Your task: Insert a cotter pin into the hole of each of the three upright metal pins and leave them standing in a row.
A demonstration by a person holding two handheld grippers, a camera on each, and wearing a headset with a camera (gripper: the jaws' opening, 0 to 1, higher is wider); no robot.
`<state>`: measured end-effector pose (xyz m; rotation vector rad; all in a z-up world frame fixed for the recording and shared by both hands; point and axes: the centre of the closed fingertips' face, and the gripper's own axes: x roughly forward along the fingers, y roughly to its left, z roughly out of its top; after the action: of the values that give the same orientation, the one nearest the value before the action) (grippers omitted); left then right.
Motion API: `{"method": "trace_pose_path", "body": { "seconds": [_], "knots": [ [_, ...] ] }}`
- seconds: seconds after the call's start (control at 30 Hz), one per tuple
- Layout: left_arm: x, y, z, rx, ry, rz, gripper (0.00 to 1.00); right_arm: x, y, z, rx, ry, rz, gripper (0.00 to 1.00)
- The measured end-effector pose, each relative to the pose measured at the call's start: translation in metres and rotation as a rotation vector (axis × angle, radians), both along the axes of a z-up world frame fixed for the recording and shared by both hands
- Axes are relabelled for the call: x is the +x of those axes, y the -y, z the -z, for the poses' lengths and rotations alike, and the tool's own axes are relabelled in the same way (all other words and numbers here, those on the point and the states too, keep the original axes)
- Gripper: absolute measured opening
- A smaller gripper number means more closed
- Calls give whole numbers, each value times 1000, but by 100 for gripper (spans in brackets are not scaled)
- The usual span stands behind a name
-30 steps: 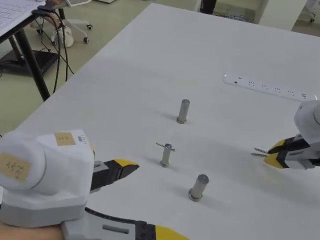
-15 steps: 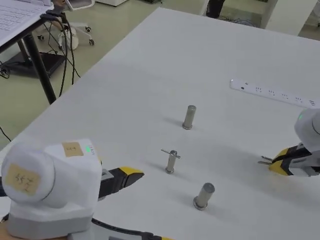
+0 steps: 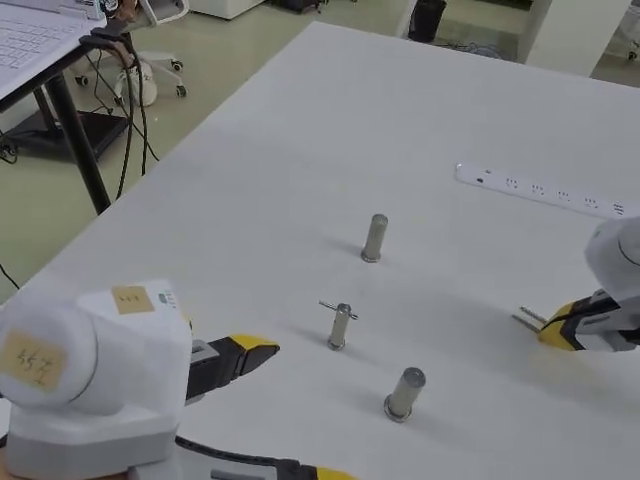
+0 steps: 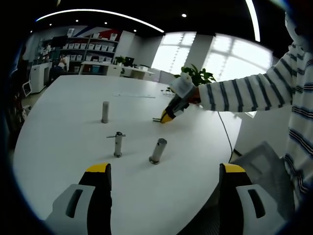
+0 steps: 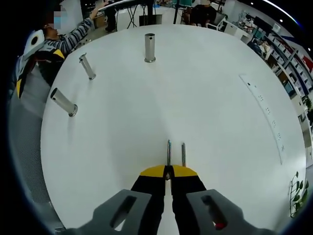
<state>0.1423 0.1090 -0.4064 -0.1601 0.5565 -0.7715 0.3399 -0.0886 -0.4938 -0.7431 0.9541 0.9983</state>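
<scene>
Three metal pins stand upright near the middle of the white tabletop (image 3: 300, 120), in a loose row running from the near edge toward the far edge.

- middle pin (image 3: 338, 330): carries the inserted cotter pin (image 3: 337, 308), which crosses its top end roughly level, with ends sticking out on both sides. This pin sits slightly closer to the tabletop's left edge than the other two.
- far pin (image 3: 374, 238): bare at the top.
- near pin (image 3: 404, 393): bare at the top, flat end face visible.

The three pins stand apart from each other.

The held cotter pin (image 5: 175, 152) is well to the right of the row, toward the tabletop's right edge. The right gripper (image 5: 169, 172) has its yellow-tipped jaws clenched on the pin's head end, and the two legs project forward, side by side. In the head view the pin's legs point toward the row, low over the surface; whether they touch the tabletop cannot be told.

The left gripper (image 4: 165, 169) is toward the near left corner, jaws released and spread wide with nothing between them, facing the row. In its view a striped sleeve (image 4: 244, 93) is behind the right gripper.

A white power strip (image 3: 540, 188) lies flat near the far right edge. Off the left edge, a laptop (image 3: 25, 35) sits on a dark desk (image 3: 70, 55).
</scene>
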Motion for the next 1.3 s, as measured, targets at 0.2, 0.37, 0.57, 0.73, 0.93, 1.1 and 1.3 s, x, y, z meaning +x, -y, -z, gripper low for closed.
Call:
{"method": "trace_pose_path", "body": {
  "seconds": [0.2, 0.37, 0.57, 0.73, 0.93, 1.1, 1.3],
  "knots": [
    [-1, 5, 2, 8, 0, 9, 90, 0, 0, 0, -4, 17, 34, 0],
    [-1, 8, 0, 1, 1, 6, 90, 1, 0, 1, -14, 5, 64, 0],
    [-1, 9, -2, -7, 5, -8, 90, 0, 1, 1, -11, 23, 68, 0],
    [0, 8, -4, -6, 6, -17, 89, -1, 0, 0, -23, 47, 74, 0],
    [3, 8, -8, -9, 16, -25, 89, -6, -8, -15, 21, 70, 56, 0],
    [4, 9, -10, -8, 21, -24, 89, -20, -21, -35, 105, 59, 32, 0],
    [5, 10, -12, -14, 19, -20, 87, -33, -29, -58, 146, 94, -2, 0]
  ]
}}
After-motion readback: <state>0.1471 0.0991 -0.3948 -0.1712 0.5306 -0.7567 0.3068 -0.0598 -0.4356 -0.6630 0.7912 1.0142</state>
